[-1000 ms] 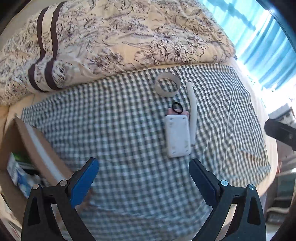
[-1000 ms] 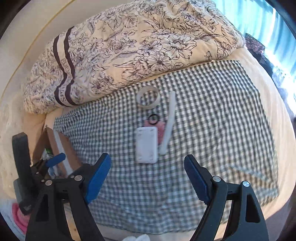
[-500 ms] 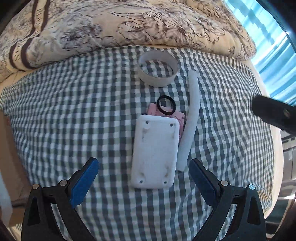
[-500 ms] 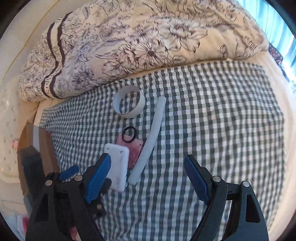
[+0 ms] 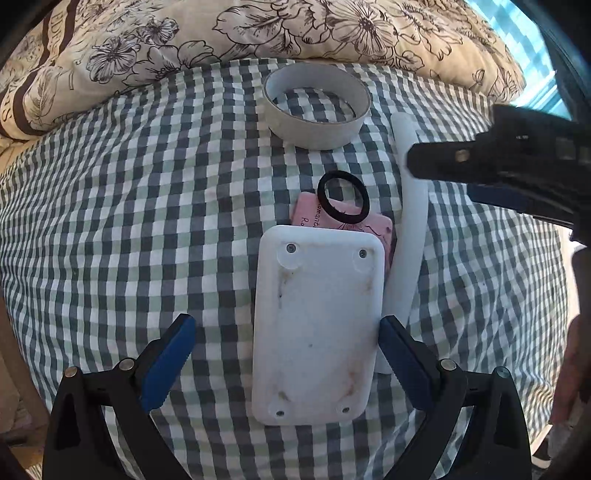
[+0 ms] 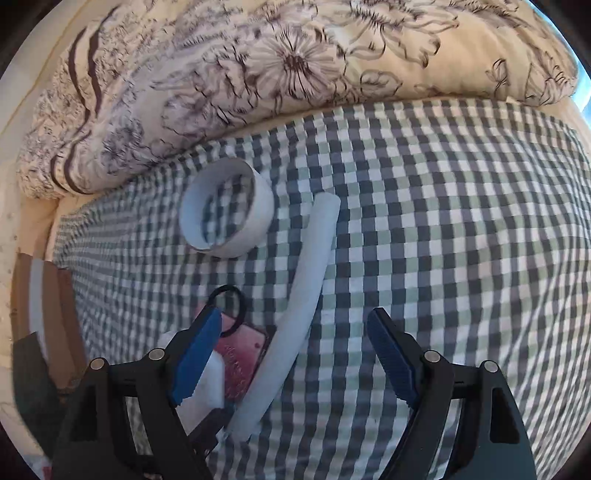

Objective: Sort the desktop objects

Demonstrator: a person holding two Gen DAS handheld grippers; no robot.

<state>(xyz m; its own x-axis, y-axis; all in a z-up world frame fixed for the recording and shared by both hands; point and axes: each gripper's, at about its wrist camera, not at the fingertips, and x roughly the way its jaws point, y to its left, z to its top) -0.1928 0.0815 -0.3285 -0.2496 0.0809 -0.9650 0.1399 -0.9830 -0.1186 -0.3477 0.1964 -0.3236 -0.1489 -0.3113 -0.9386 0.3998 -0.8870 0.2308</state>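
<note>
On the checked cloth (image 5: 129,221) lies a white rectangular plastic box (image 5: 317,325), and my left gripper (image 5: 286,323) stands open with a blue pad on either side of it. A pink card (image 5: 343,218) pokes out from under the box's far end, with a black ring (image 5: 343,197) resting on it. Beyond them sits a white tape roll (image 5: 316,107), and a white tube (image 5: 410,240) runs along the box's right side. My right gripper (image 6: 295,317) is open and straddles the near half of the tube (image 6: 310,280). The tape roll (image 6: 227,214), ring (image 6: 231,310) and card (image 6: 243,354) lie to its left.
A floral duvet (image 5: 258,29) is bunched along the far side of the cloth. A cardboard box (image 6: 48,314) stands at the cloth's left edge. The right gripper's black body (image 5: 517,166) reaches in from the right of the left wrist view, above a hand (image 5: 572,369).
Both grippers have moved forward and down toward the objects. The left now flanks the white box and the right flanks the tube. Both remain open.
</note>
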